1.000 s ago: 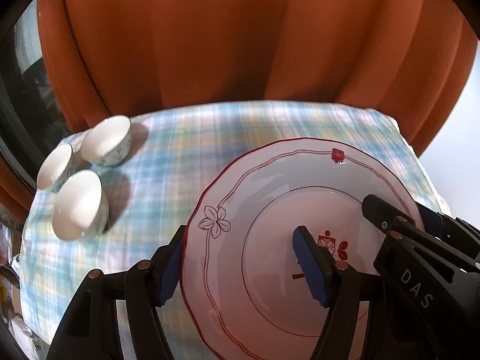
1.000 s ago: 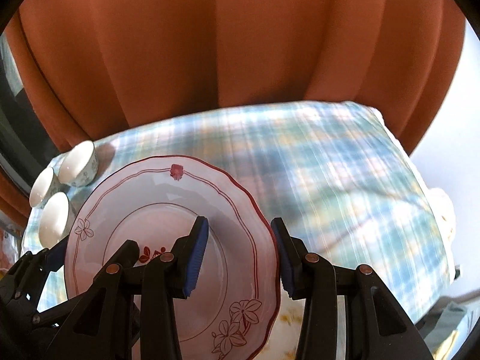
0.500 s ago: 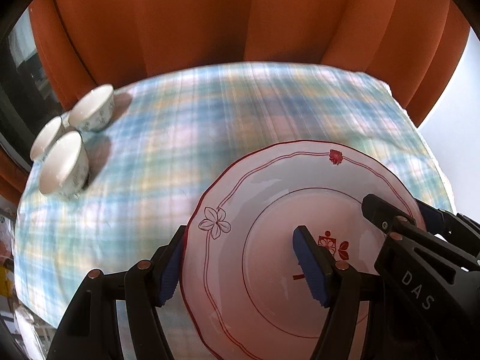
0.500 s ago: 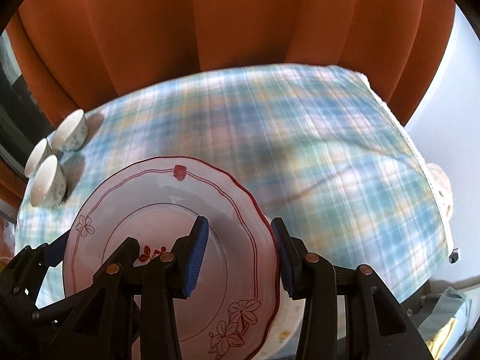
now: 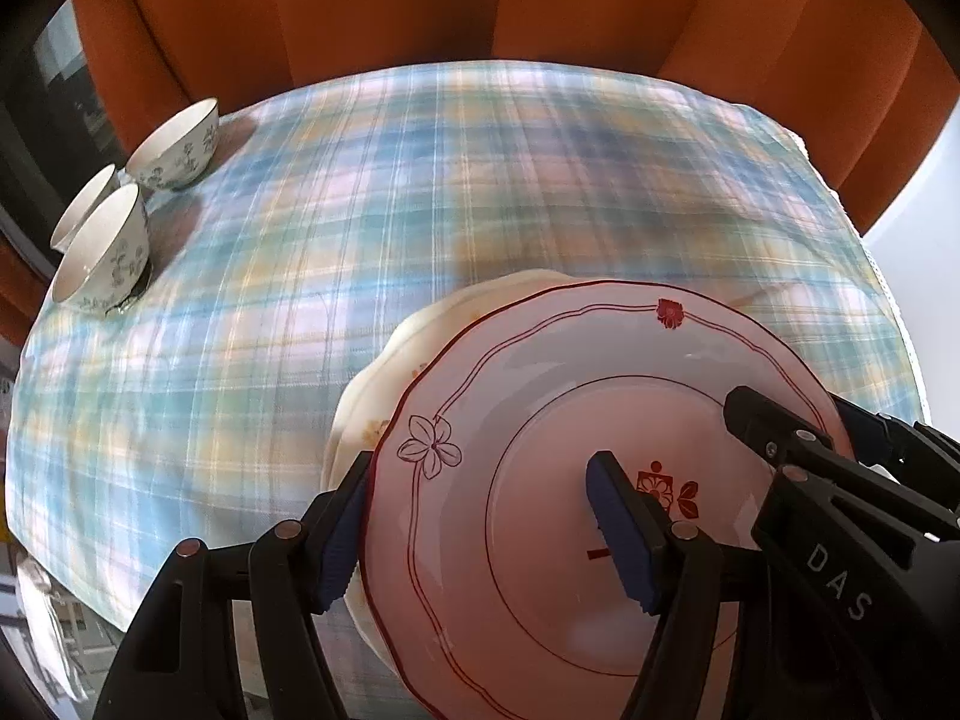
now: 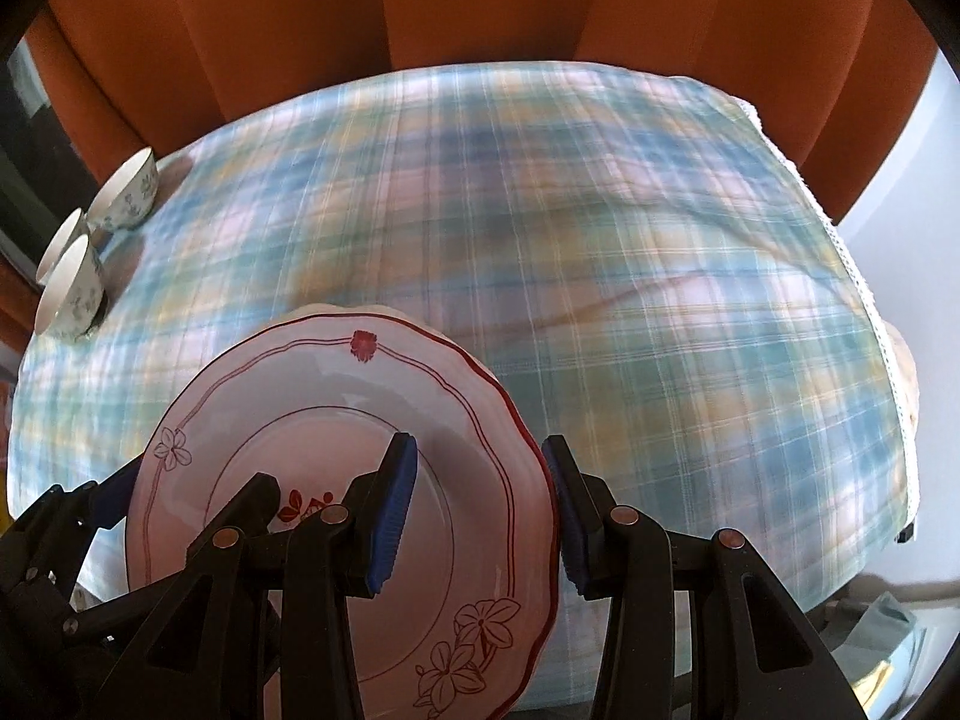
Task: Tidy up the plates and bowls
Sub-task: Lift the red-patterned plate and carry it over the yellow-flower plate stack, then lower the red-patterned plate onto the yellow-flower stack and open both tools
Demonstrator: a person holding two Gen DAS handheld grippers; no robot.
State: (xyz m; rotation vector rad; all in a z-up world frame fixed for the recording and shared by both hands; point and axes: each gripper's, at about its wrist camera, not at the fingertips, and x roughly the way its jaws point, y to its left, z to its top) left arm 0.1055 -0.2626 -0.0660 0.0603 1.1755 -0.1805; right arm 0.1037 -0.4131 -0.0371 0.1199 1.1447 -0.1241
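A white plate with a red rim and flower pattern (image 5: 540,408) is held between both grippers above the table; it also shows in the right wrist view (image 6: 324,396). My left gripper (image 5: 480,528) is shut on its left rim. My right gripper (image 6: 480,510) is shut on its right rim. A second cream plate (image 5: 384,372) lies on the cloth just beneath it, its edge peeking out at the left. Three small white bowls with blue flowers (image 5: 174,147) stand at the far left of the table, also seen in the right wrist view (image 6: 126,195).
The round table carries a blue, yellow and pink plaid cloth (image 5: 480,180). Orange curtains (image 5: 420,0) hang close behind it. A dark window frame (image 5: 24,120) is at the left. A pale wall (image 6: 924,180) is at the right.
Both grippers with the red-rimmed plate have risen and drawn back from the curtain. The table looks farther below, and the cream plate underneath has come into view.
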